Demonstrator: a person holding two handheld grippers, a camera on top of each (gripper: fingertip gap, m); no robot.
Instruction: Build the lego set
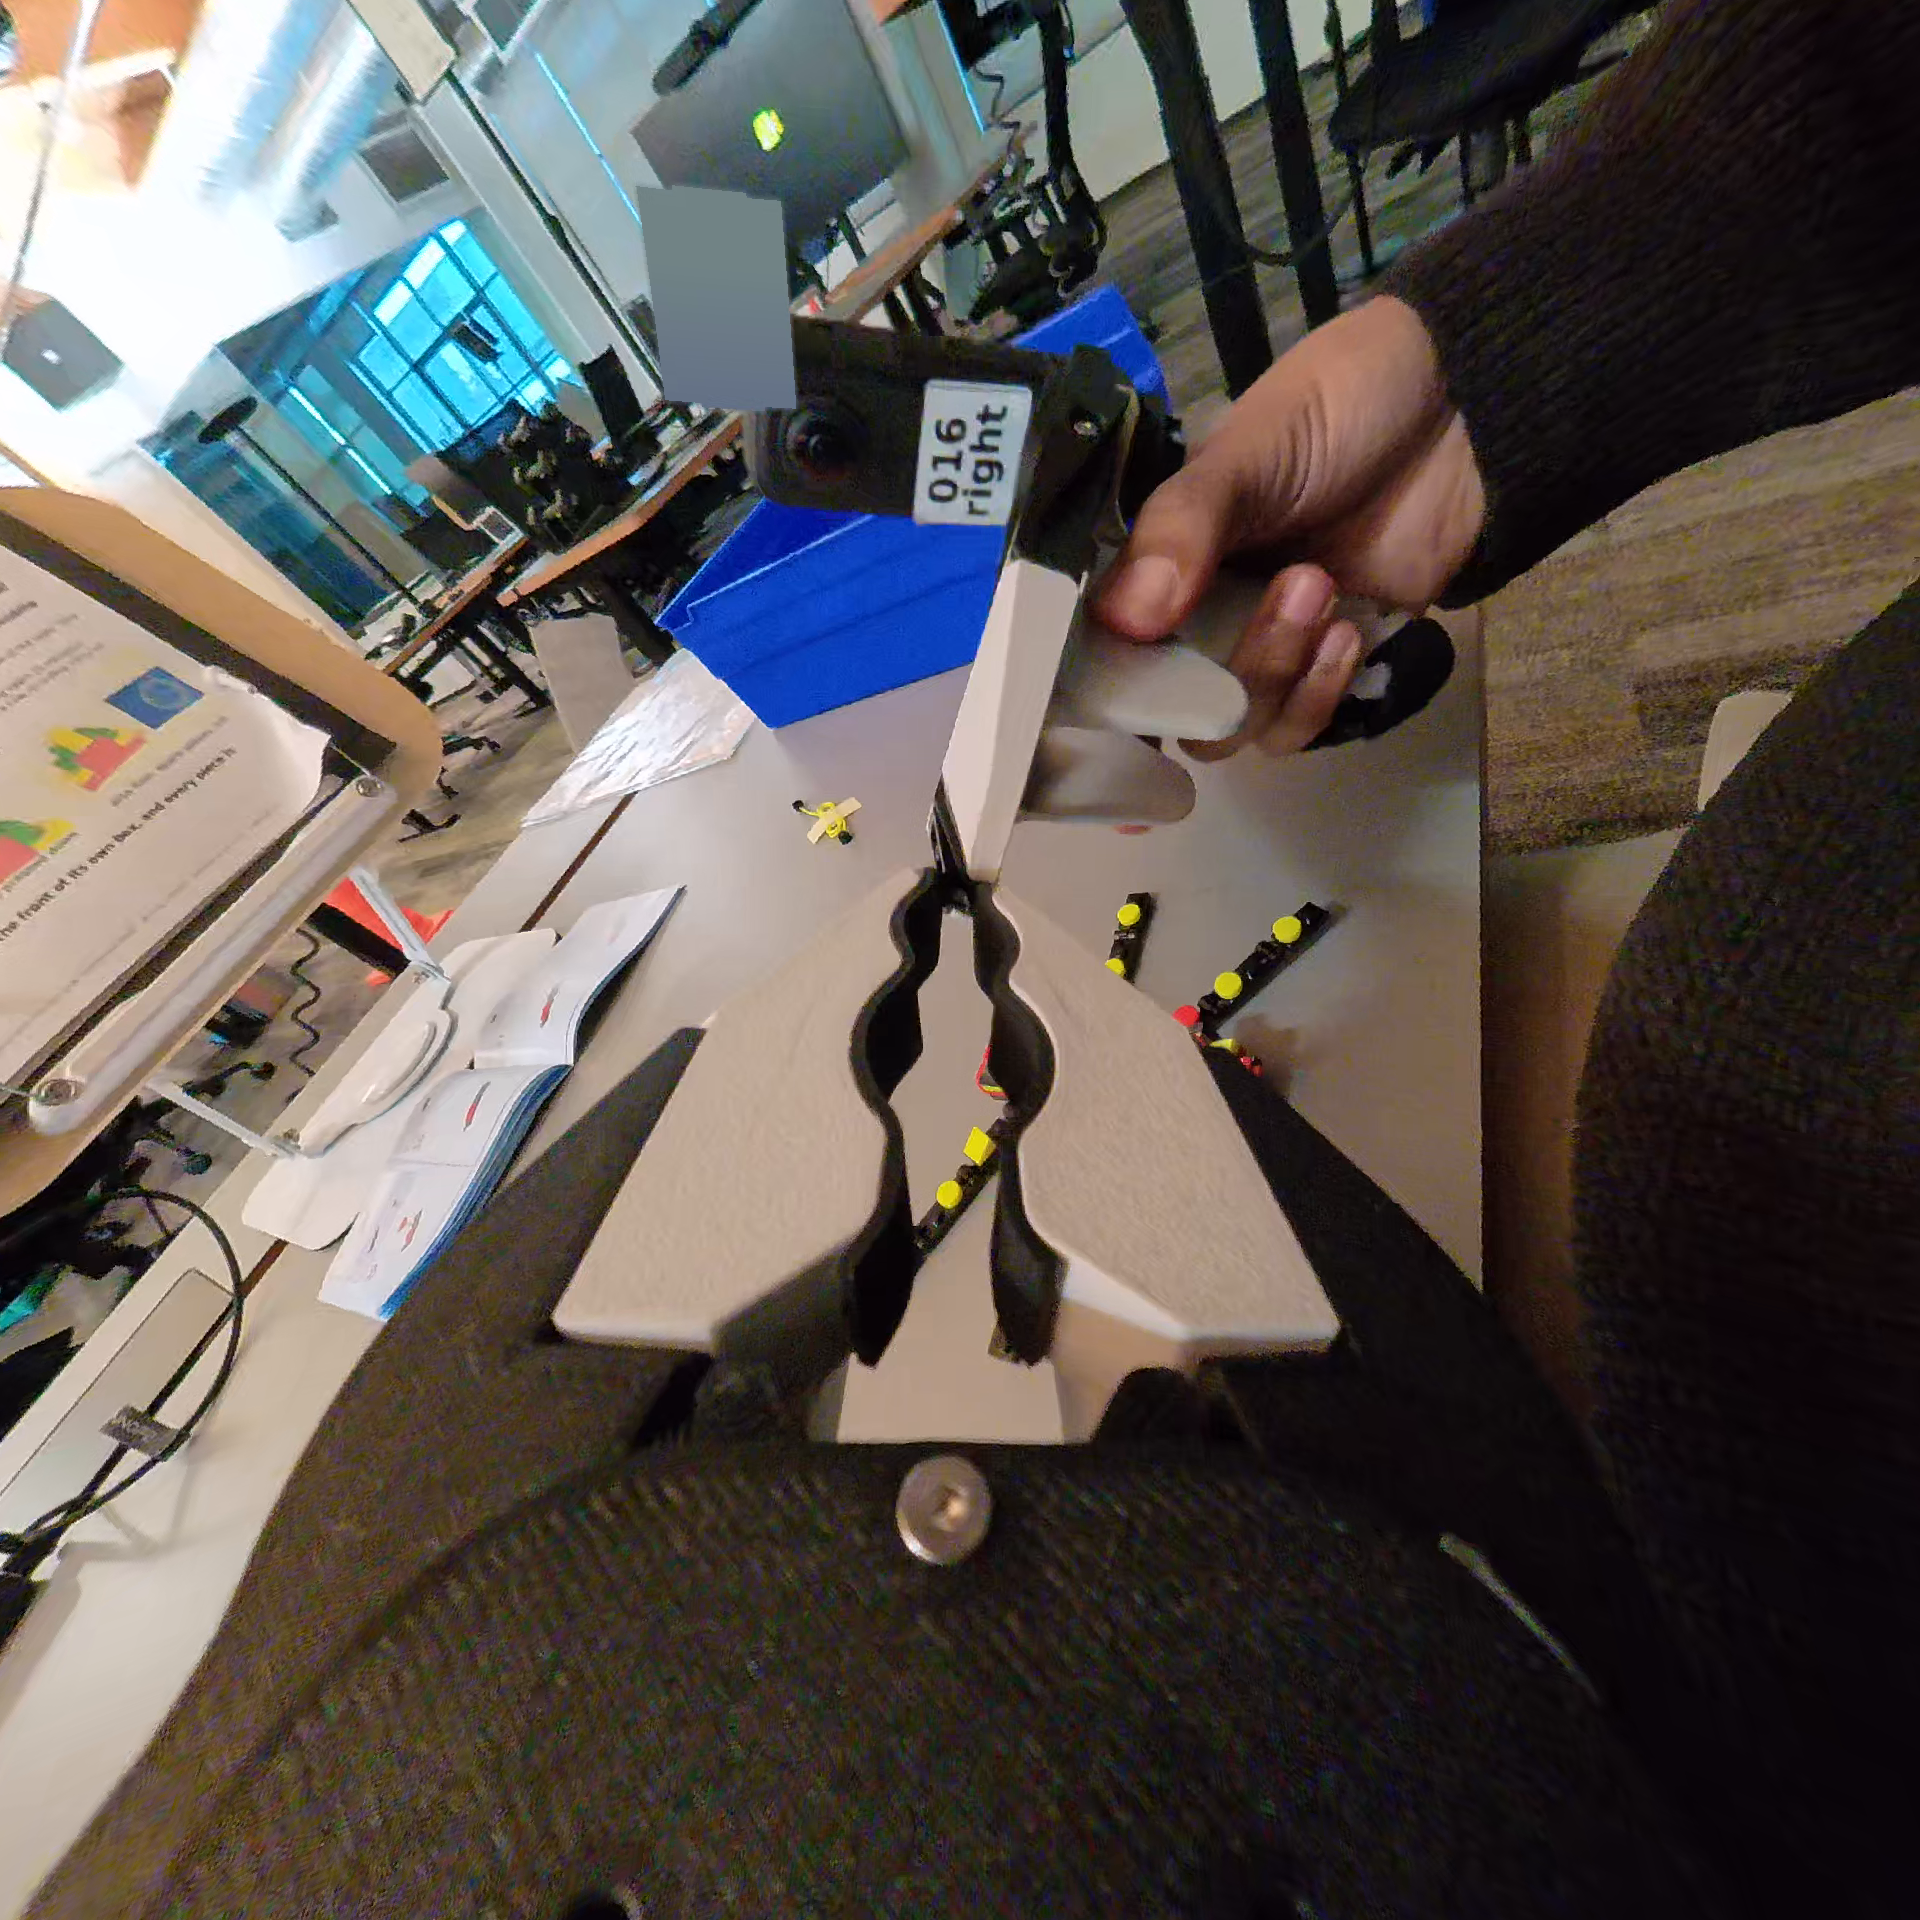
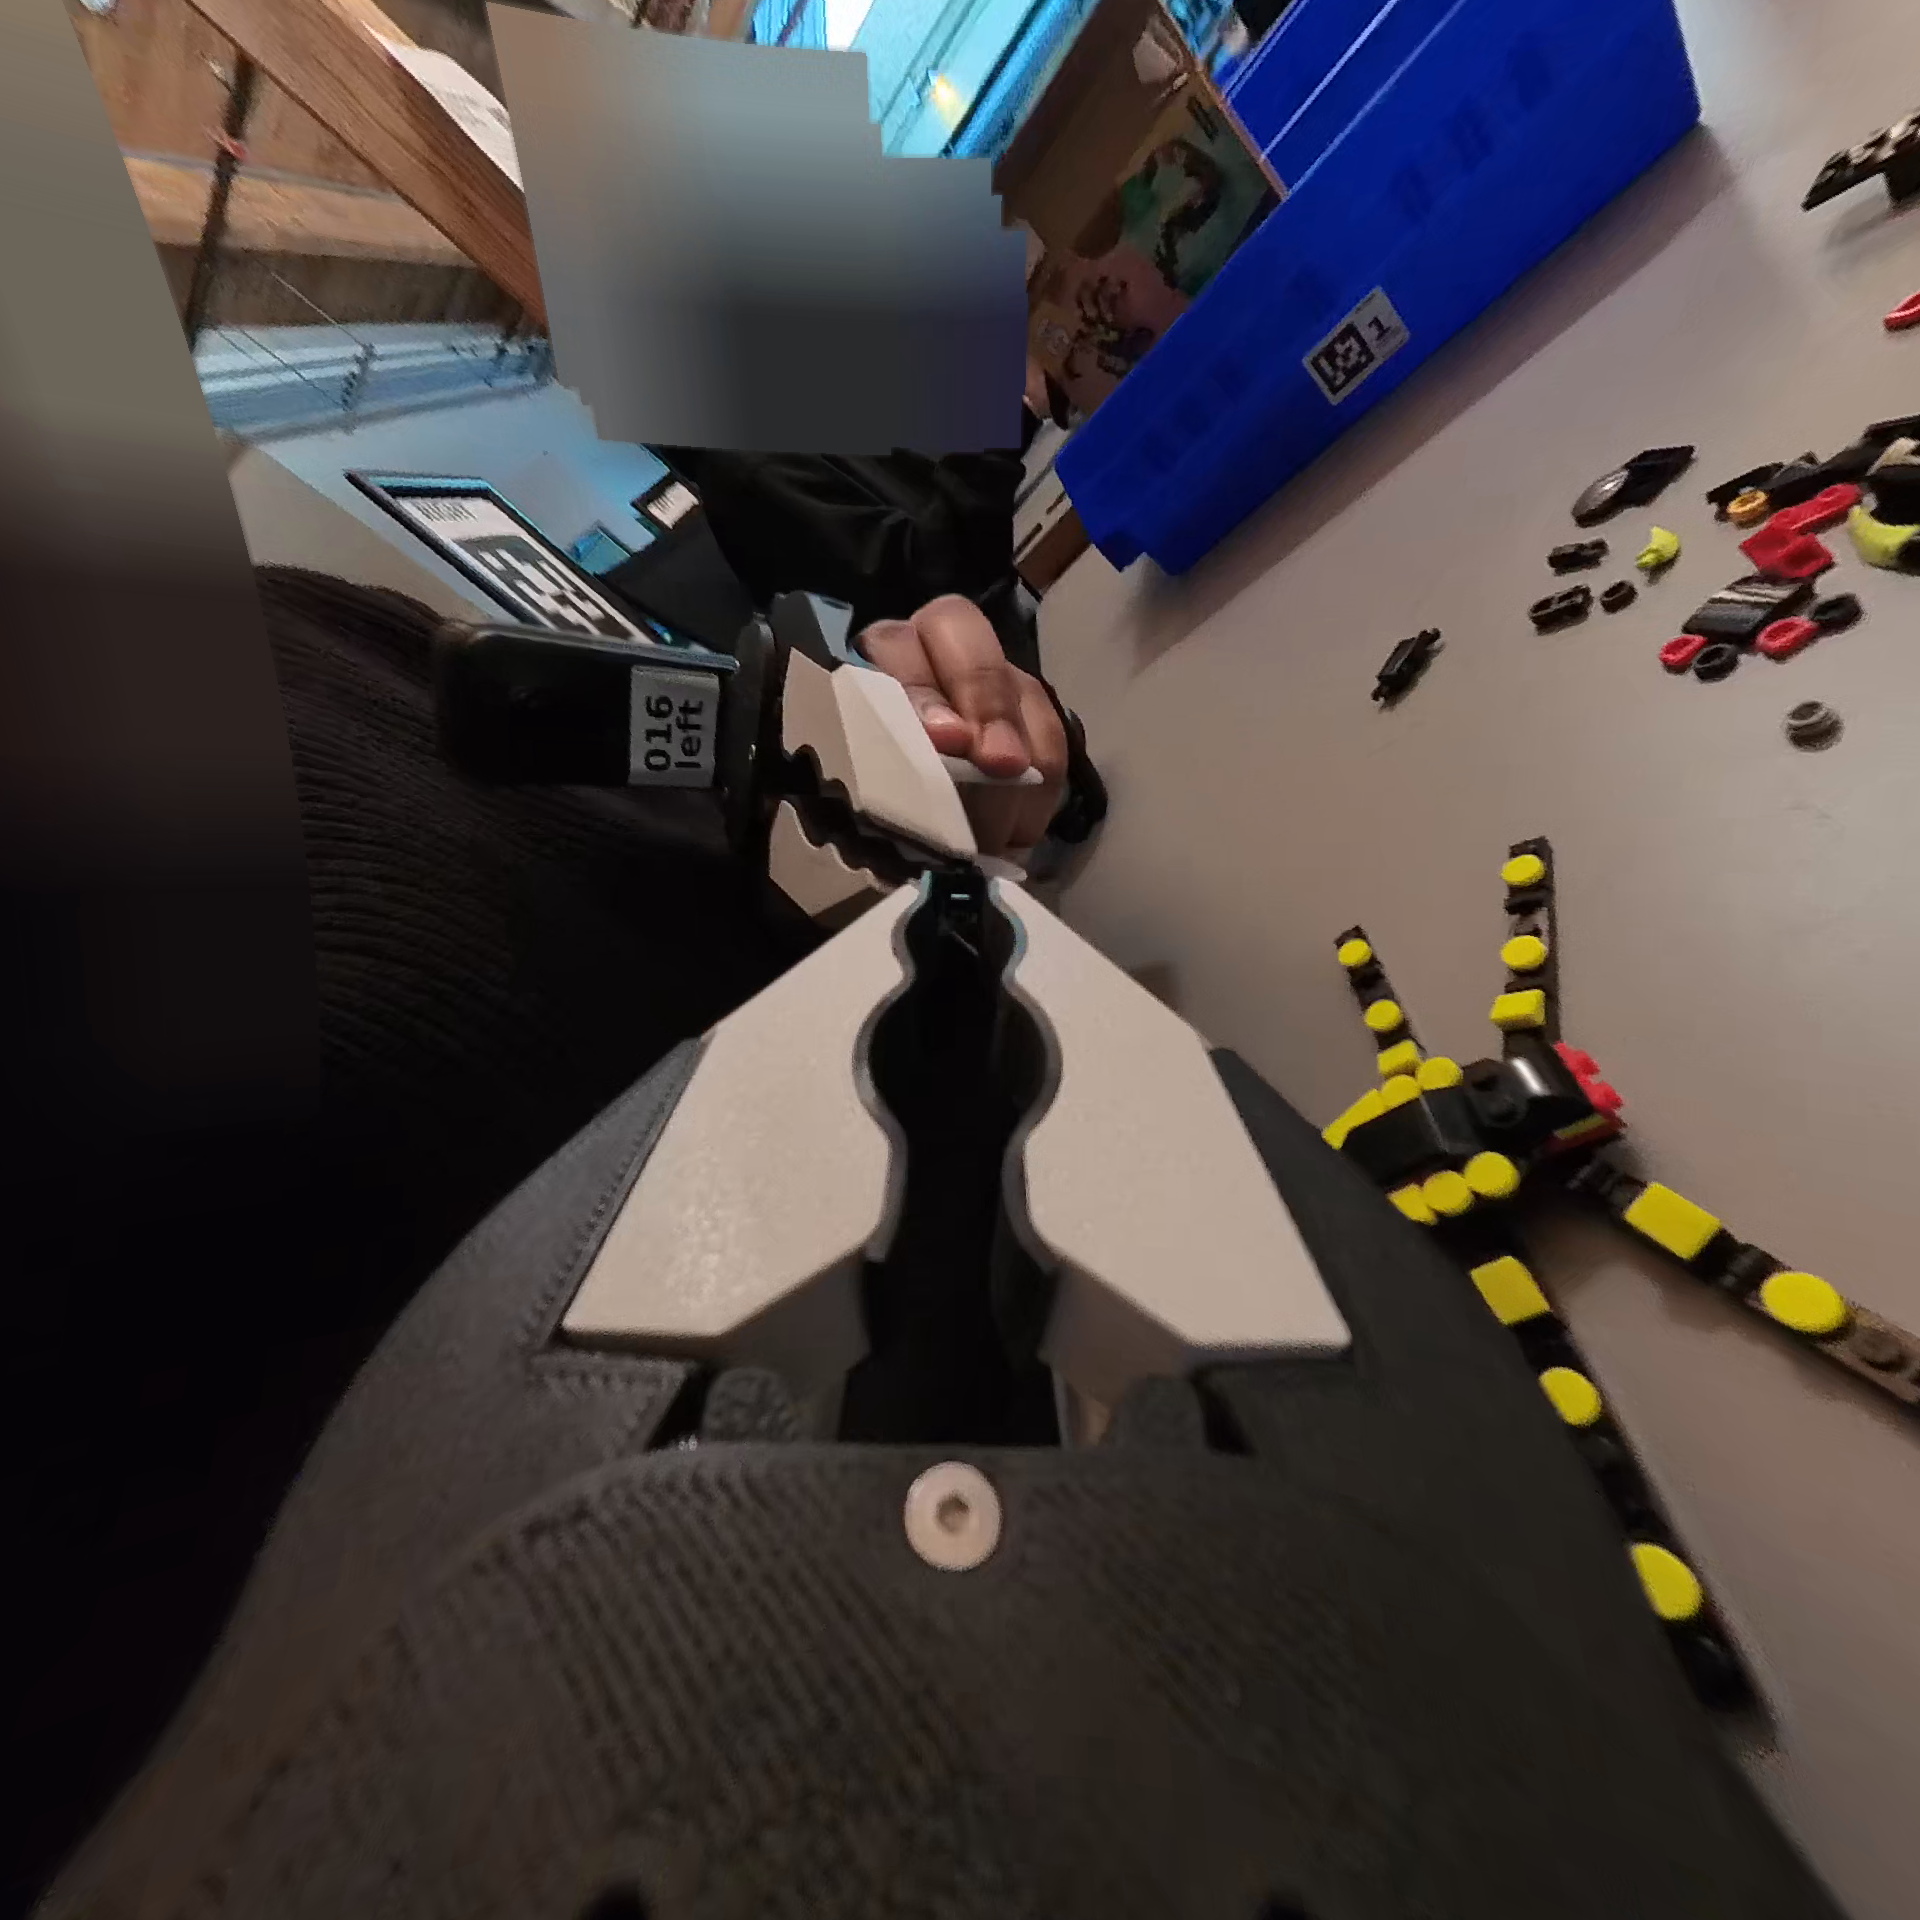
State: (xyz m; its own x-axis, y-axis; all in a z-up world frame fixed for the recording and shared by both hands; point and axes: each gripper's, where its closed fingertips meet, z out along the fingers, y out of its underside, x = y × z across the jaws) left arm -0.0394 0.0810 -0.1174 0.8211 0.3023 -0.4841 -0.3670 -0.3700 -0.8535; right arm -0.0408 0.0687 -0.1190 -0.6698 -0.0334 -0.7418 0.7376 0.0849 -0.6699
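The left claw (image 1: 954,899) and the right claw (image 2: 956,894) are meeting tip to tip, both pinching one small black piece (image 2: 958,920) between nearly closed fingers. The right hand (image 1: 1309,540) is gripping its grey handle, dark sleeve trailing back; the left hand (image 2: 987,707) is wrapping its handle likewise.

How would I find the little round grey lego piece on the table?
Start at the big blue bin on the grey table. Below it lies a scatter of black and red loose pieces. The round grey piece sits alone just beneath that scatter, above the black and yellow model: the only grey ring there.
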